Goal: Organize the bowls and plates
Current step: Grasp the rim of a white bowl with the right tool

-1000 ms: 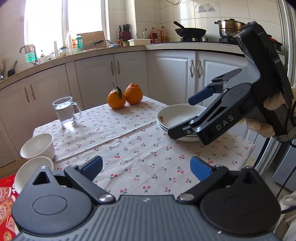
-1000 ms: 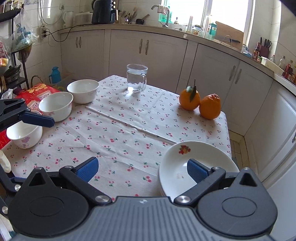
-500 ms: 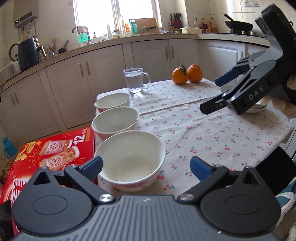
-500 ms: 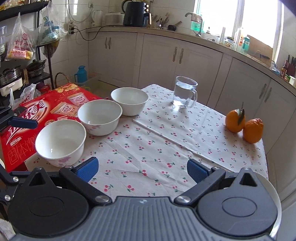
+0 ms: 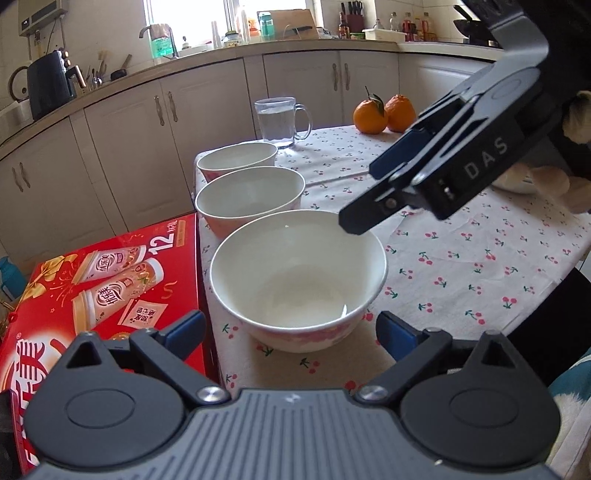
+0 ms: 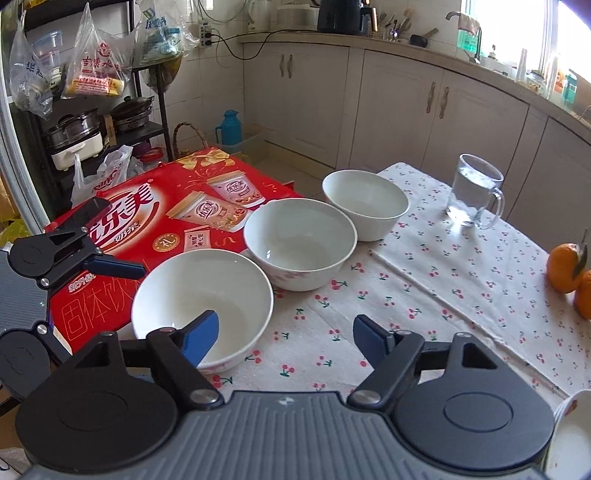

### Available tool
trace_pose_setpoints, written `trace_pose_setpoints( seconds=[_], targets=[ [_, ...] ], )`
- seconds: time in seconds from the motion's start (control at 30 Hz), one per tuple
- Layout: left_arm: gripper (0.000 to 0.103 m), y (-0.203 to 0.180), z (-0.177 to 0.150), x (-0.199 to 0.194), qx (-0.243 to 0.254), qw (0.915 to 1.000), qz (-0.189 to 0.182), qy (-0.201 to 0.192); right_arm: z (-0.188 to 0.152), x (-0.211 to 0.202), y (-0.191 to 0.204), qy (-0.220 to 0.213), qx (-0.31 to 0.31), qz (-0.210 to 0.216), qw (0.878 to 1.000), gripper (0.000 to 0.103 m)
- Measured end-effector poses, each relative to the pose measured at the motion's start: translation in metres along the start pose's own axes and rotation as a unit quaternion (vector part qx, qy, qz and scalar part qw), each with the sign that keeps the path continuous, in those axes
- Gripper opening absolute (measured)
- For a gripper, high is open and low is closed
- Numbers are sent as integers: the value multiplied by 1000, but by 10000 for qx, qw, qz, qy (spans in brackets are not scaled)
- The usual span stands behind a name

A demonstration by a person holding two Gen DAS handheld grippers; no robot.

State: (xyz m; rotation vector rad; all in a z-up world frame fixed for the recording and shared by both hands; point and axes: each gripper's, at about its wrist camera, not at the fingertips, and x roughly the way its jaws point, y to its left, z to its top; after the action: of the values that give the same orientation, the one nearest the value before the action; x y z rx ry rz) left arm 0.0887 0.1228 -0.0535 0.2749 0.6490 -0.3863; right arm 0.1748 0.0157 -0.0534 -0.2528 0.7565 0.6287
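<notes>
Daylight floods through the blown-out window; soft shadows, sharp focus, and fisheye bending curves the cabinets at the edges.

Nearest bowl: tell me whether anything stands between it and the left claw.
Nothing visible does. The left claw is open, facing the nearest bowl across bare tablecloth. The right claw, also open, reaches over the bowl's far rim from the side, not between them.
</notes>
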Motion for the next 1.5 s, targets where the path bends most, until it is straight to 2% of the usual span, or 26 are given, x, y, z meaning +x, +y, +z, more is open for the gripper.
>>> trace_pose_setpoints(
  seconds=[0.03,0.2,0.4,0.53,1.03,1.5],
  targets=[
    [96,1,0,2,-7,10000,-23,16,1,5,0,47,8,62,10000,79],
    [89,5,-1,7,-45,9999,-124,92,4,25,-1,223,172,343,9990,61],
    [87,6,1,9,-21,9997,-209,88,3,34,-2,338,236,572,9975,48],
    [85,6,2,9,44,9997,-241,79,4,35,-1,324,265,735,9964,46],
    [85,-8,12,8,251,9991,-323,105,-4,21,-10,192,470,758,9958,46],
    [85,-52,42,23,744,9925,-952,-162,-40,-27,-48,-70,1059,150,9942,46]
  ],
)
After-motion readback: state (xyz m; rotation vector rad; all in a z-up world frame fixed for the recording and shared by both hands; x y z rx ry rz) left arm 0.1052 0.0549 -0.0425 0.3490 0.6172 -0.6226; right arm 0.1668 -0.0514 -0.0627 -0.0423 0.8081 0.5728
